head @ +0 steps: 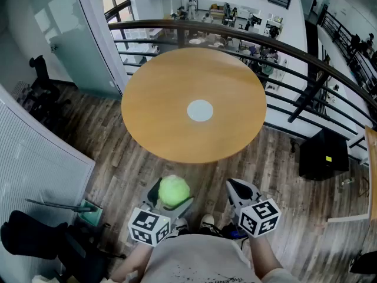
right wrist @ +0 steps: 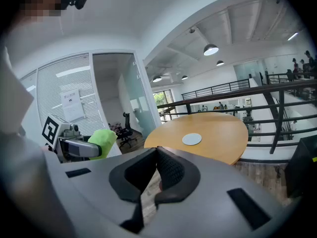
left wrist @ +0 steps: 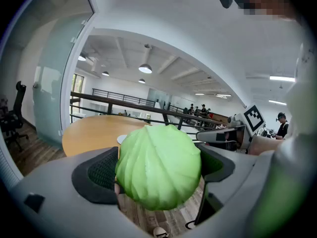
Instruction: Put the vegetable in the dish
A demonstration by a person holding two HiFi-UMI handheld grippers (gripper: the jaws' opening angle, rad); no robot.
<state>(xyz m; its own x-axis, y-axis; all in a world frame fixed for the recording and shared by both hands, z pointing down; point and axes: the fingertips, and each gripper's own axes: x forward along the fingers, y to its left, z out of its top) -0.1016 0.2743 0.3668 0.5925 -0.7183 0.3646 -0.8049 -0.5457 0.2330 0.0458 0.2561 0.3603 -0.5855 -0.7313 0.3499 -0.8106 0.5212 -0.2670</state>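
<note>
Left tongs (head: pixel 173 198): standing at full spread and clamping the round green vegetable (left wrist: pixel 158 166), one pad pressing on each flank.
Right tongs (head: pixel 238 188): sitting pinched together, carrying nothing, waiting just right of the loaded pair.
Vegetable's place: riding between the left jaws, over the wood floor (head: pixel 283 158) and short of the table (head: pixel 159 99).
Dish (head: pixel 200 110): lying well ahead of both tongs, slightly right of the left pair, at the table's middle.
Slip risk: the ball is bulging out above and below the pads, so I'm judging that a jolt on the way forward could squeeze it out onto the floor.
Roll risk: the dish is looking flat and small; a release from height could send the ball bouncing off it and rolling for the table's rim.
Edge to clear: the table's near rim is lying between the tongs and the dish, so a low carry is risking a knock.
Open room: the tabletop ahead is showing nothing but the dish, leaving a straight lane.
Hemming in: the railing (head: pixel 306 58) is curving round beyond the table, well past the dish.
</note>
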